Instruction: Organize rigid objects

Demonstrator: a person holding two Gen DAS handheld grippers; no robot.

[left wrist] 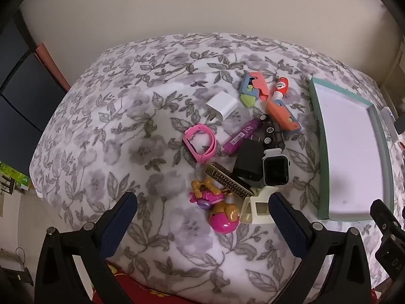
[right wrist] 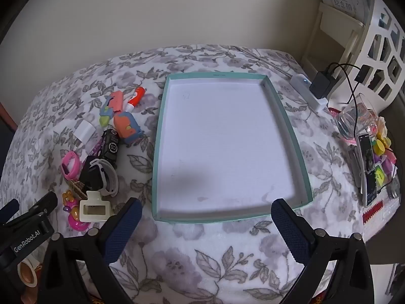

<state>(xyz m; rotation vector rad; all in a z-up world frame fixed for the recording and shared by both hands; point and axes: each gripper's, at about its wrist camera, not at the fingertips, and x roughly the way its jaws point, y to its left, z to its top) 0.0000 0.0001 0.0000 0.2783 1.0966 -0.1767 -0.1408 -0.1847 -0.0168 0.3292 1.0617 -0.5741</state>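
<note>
Two claws wide apart, toys heaped beside the tray

Left wrist view: my left gripper (left wrist: 202,210) hangs above the floral cloth (left wrist: 121,116) with its jaws spread wide and nothing between the pads. Just beyond the fingertips lies the heap: a pink toy (left wrist: 222,215) nearest, a cream clip (left wrist: 255,209) touching it, a patterned gold bar (left wrist: 227,181) leaning under a black charger (left wrist: 249,163), and a grey watch (left wrist: 274,168) beside that. Farther off I see a pink watch (left wrist: 200,143), a purple stick (left wrist: 243,134), a white plug (left wrist: 221,106), a black car (left wrist: 270,133) and orange-and-blue toys (left wrist: 255,88). The teal tray (left wrist: 320,136) sits right of the heap, apart from it.

Right wrist view: my right gripper (right wrist: 206,214) also stands fully open, holding nothing, over the tray's near edge (right wrist: 215,220). The tray shows only its white floor. The heap lies left of it, the clip (right wrist: 95,209) closest to my left finger. At far right a phone (right wrist: 368,167) and a glass (right wrist: 354,119) sit near the cloth's edge.
</note>
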